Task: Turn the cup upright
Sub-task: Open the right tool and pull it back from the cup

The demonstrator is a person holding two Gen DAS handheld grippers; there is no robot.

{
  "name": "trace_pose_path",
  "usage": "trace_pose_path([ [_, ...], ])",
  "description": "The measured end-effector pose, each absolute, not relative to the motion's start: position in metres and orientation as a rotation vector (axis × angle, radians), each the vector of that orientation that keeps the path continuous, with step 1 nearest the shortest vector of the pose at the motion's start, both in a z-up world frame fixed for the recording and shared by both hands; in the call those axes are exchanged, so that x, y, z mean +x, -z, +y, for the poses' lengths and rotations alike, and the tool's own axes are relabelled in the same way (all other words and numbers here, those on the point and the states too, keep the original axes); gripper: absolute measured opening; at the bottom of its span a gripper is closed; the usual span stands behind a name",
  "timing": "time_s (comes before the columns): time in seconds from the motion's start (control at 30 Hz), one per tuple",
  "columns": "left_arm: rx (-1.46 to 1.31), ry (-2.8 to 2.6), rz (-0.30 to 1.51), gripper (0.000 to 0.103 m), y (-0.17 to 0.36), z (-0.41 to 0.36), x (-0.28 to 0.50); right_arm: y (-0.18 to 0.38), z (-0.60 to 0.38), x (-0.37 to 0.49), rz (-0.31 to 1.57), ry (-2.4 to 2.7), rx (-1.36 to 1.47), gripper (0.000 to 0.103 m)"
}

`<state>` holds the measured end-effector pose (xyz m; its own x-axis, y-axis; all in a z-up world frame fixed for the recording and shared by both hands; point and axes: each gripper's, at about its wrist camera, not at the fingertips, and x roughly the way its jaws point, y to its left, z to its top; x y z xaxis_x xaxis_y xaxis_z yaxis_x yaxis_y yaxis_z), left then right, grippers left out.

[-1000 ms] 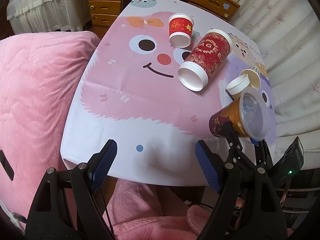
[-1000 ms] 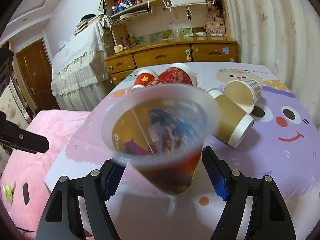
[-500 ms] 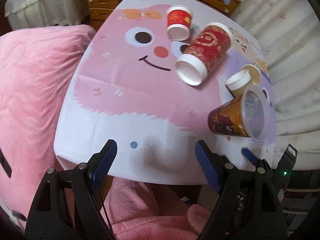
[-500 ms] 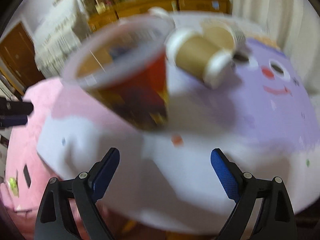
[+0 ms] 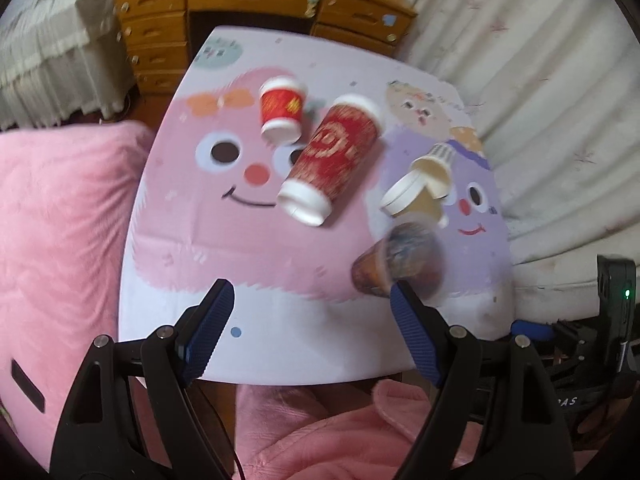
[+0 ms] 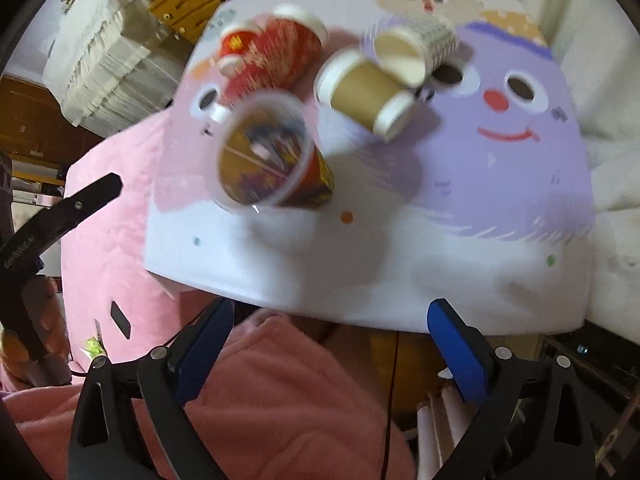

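Note:
A clear plastic cup with a dark red and gold print point(image 6: 268, 156) stands upright on the cartoon tablecloth point(image 6: 460, 208) near the table's front edge; it also shows blurred in the left wrist view point(image 5: 400, 264). My right gripper point(image 6: 332, 348) is open and empty, drawn back over the table edge. My left gripper point(image 5: 312, 332) is open and empty, just in front of the table, with its right finger point(image 5: 412, 328) close to the cup.
A large red cup point(image 5: 332, 160), a small red cup point(image 5: 282, 110), a brown cup point(image 6: 368, 94) and a white patterned cup point(image 6: 416, 46) lie or stand farther back. A pink blanket point(image 5: 60, 220) lies left. Wooden drawers point(image 5: 256, 12) stand behind.
My right gripper has let go of the clear cup, which now stands on the table, and has pulled back and up. My left gripper has shifted slightly.

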<state>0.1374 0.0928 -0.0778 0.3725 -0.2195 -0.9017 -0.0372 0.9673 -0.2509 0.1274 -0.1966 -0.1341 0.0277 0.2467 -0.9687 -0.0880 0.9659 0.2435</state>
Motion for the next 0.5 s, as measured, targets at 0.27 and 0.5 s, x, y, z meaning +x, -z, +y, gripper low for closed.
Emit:
trace_pose_path([
  [0.27, -0.315, 0.046, 1.069, 0.078, 0.038, 0.069, 0.103, 0.073, -0.199, 0.118, 1.373, -0.139, 0.19, 0.1],
  [0.5, -0.155, 0.013, 1.021, 0.078, 0.037, 0.044, 0.063, 0.039, -0.185, 0.063, 1.173, -0.053, 0.081, 0.1],
])
